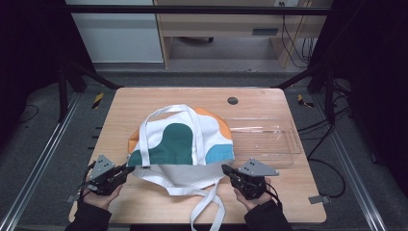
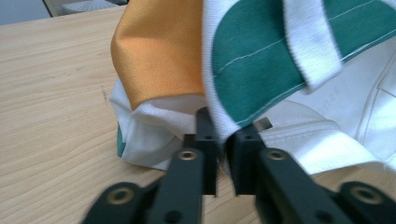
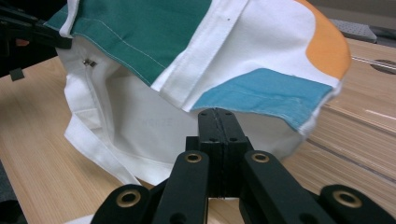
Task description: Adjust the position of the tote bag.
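Bag (image 1: 185, 142): cloth tote, white with green, orange and blue patches, lying on the table (image 1: 144, 103) between the two tongs, mouth towards the person.
Upper layer: lifted at the near edge, so the white lining under it shows in both gripper views.
Straps: one white loop (image 1: 169, 111) lies over the top of the bag; another (image 1: 208, 204) trails off the near table edge, between the tongs.
Left gripper (image 1: 126, 169): at the bag's near left corner; jaws pressed together on the white hem of the upper layer, which runs down between the pads (image 2: 207, 140) in the left gripper view.
Right gripper (image 1: 226, 169): at the near right corner, just under the blue patch; jaws pressed fully together, pads (image 3: 208, 128) meeting. Whether any cloth is caught between them I cannot tell.
Tray (image 1: 269, 139): clear plastic, beyond the right gripper, touching the bag's right side.
Hands: one behind each gripper, dark sleeves at the near table edge.
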{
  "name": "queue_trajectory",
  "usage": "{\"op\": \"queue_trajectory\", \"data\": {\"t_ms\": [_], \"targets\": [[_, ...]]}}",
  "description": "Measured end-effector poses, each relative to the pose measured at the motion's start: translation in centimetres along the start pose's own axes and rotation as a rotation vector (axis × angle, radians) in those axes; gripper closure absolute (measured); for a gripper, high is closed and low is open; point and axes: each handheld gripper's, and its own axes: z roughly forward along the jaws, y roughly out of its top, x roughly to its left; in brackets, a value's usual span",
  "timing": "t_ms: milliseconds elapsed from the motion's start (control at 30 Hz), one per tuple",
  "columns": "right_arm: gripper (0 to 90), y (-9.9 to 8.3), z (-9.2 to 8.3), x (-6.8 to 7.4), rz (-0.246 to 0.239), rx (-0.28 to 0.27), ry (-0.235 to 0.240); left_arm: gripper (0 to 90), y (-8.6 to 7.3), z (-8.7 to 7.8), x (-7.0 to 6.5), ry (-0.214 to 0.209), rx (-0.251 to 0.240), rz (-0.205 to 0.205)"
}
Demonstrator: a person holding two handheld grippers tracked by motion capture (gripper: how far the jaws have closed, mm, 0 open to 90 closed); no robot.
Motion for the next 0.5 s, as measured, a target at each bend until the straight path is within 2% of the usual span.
{"op": "queue_trajectory", "data": {"t_ms": [500], "targets": [[90.0, 0.7, 3.4, 2.9, -0.011, 0.000, 0.055, 86.2, 0.0, 0.0, -0.1, -0.002, 0.003, 0.003]]}}
